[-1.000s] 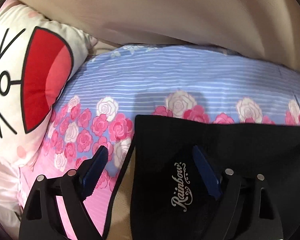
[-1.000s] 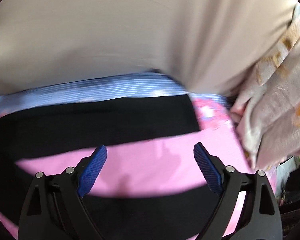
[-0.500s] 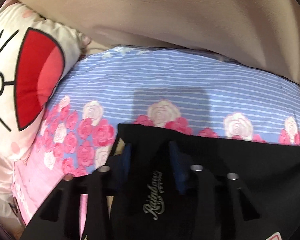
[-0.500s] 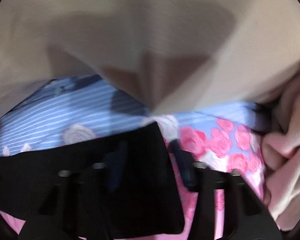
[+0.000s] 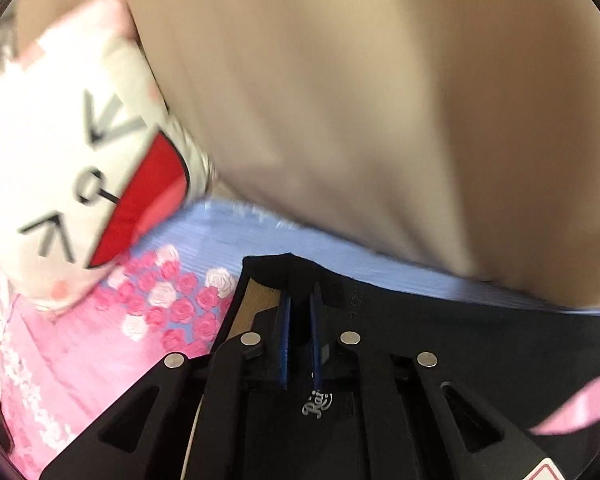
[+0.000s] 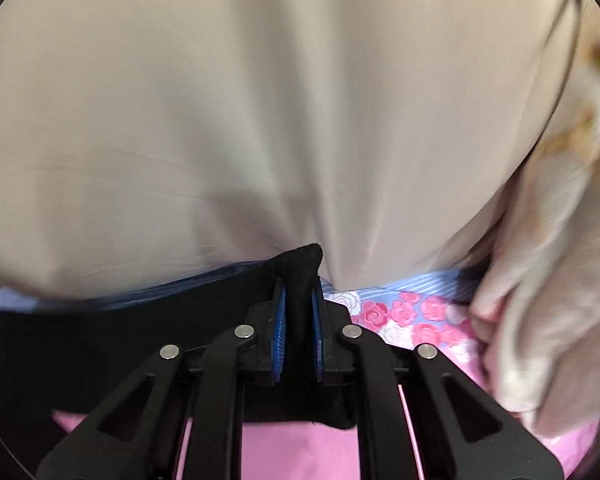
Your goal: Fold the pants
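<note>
Black fabric of the pants lies on the floral bed sheet, one corner clamped in the left gripper and one in the right gripper, so folding looks barely begun.

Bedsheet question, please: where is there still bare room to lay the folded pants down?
Free: the pink rose sheet between the cat pillow and the pants, and the pink strip beneath the right gripper. Crowded: the rumpled blanket at right.
</note>
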